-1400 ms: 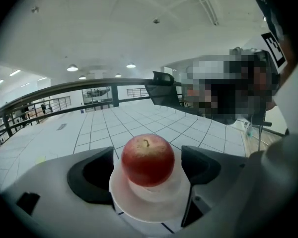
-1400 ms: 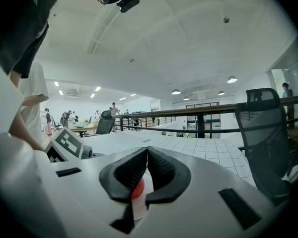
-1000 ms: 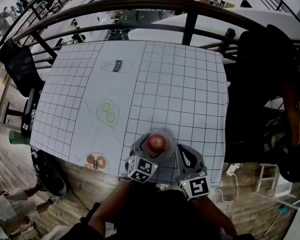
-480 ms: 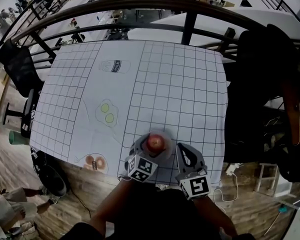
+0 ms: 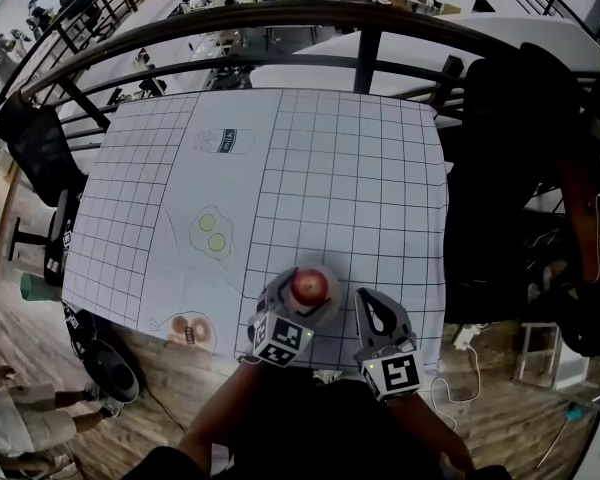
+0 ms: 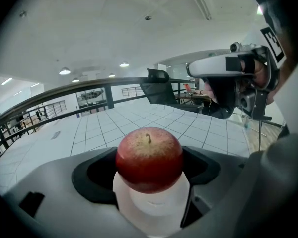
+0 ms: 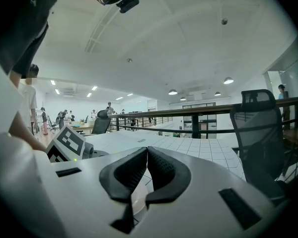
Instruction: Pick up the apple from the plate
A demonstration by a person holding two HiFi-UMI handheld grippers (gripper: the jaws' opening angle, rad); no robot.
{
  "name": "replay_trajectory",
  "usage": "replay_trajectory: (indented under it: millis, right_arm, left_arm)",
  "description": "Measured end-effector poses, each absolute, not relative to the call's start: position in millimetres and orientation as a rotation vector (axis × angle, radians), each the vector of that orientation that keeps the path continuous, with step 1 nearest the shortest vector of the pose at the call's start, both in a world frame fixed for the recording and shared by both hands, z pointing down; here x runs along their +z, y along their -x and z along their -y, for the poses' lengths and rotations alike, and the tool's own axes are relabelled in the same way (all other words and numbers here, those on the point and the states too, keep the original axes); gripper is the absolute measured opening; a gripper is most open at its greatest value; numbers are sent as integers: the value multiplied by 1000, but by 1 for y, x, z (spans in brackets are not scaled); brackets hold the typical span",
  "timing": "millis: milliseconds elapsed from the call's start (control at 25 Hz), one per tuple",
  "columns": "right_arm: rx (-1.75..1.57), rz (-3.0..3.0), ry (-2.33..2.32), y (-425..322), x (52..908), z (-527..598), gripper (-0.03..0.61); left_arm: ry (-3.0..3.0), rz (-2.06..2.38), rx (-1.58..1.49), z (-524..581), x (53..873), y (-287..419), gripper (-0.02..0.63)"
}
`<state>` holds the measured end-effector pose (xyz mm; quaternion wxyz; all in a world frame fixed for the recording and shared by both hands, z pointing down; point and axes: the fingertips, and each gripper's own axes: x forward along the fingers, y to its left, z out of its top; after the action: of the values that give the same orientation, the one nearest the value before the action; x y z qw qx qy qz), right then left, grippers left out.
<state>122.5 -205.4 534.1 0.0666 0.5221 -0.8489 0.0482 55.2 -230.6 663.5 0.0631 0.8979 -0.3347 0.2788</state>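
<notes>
A red apple [image 5: 309,286] [image 6: 149,157] sits between the two jaws of my left gripper [image 5: 306,294] [image 6: 149,166], whose black pads press against both its sides. Just under the apple is a pale round plate [image 5: 332,272], which shows white in the left gripper view [image 6: 150,205]. All of this is at the near edge of the table. My right gripper [image 5: 373,308] [image 7: 146,155] is beside it to the right, its jaws closed tip to tip with nothing between them.
The table [image 5: 360,188] has a white grid cloth with flat prints: a can [image 5: 227,140], two eggs [image 5: 212,230] and a dish [image 5: 188,328]. A dark railing [image 5: 365,28] runs behind it. Black chairs stand at the right [image 5: 510,158] and left [image 5: 35,138].
The head view has shifted a little, so the table sits slightly lower in frame. Both grippers and the apple keep their places.
</notes>
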Motion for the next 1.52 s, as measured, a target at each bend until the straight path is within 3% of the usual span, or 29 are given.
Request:
replay_trajectory:
  millis: [720,1520]
  right_arm:
    - [83,2520,-1679,-144,508,183,25]
    - [-56,2533,-1680,-132,471,154,25]
  left_arm:
    - [-2845,1014,528,219,536,-70,411]
    - [-2896,1100,250,195,442,-42,411]
